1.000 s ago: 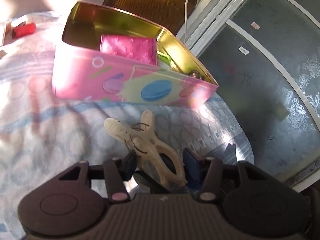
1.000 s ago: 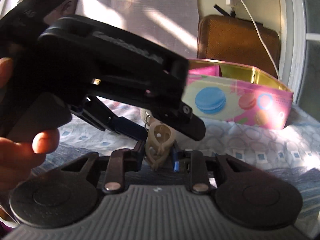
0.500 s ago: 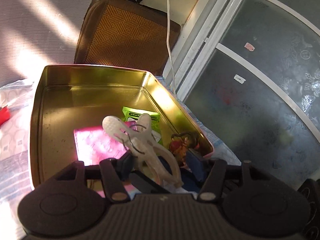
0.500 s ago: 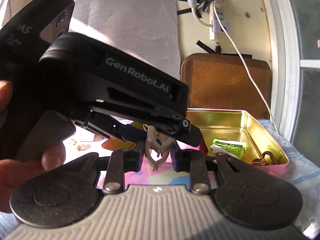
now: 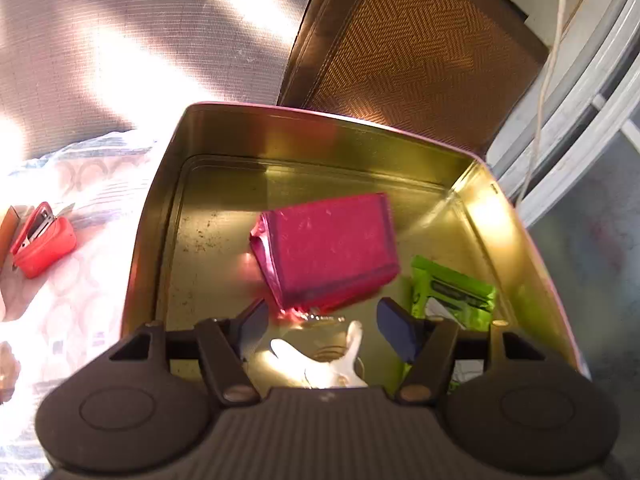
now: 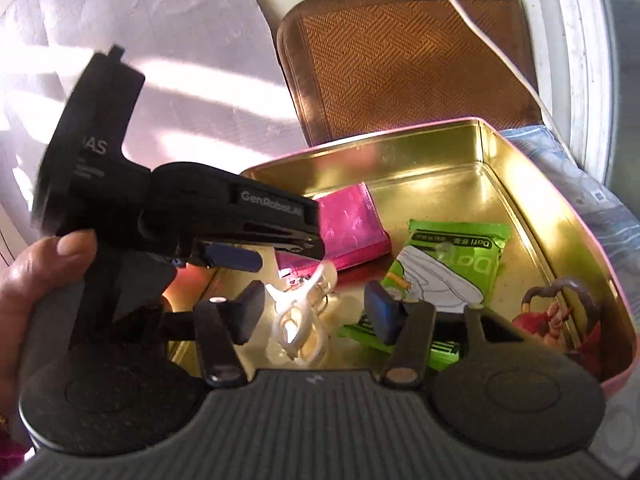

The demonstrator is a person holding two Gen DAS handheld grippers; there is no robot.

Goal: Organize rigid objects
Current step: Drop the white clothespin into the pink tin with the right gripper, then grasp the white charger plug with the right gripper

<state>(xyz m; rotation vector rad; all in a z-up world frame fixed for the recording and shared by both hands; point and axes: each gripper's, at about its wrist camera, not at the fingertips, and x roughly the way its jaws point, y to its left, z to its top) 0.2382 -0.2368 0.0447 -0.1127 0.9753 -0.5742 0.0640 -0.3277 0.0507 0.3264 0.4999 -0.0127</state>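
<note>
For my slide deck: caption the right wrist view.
Both claws, jaws opening, over the gold tin; cream clothespins lie loose between the right claw pads, beside pink wallet.

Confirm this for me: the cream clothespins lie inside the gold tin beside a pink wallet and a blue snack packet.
Wrong in one respect: the snack packet is green, not blue, as the right wrist view shows. The cream clothespins do lie inside the gold tin, beside the pink wallet.

A brown woven mat [image 5: 420, 40] leans upright at twelve o'clock, against a grey textured wall [image 5: 100, 40]. A white cable [image 6: 480, 36] crosses it toward three o'clock. Patterned blue-and-white cloth [image 5: 80, 184] spreads at nine o'clock.
</note>
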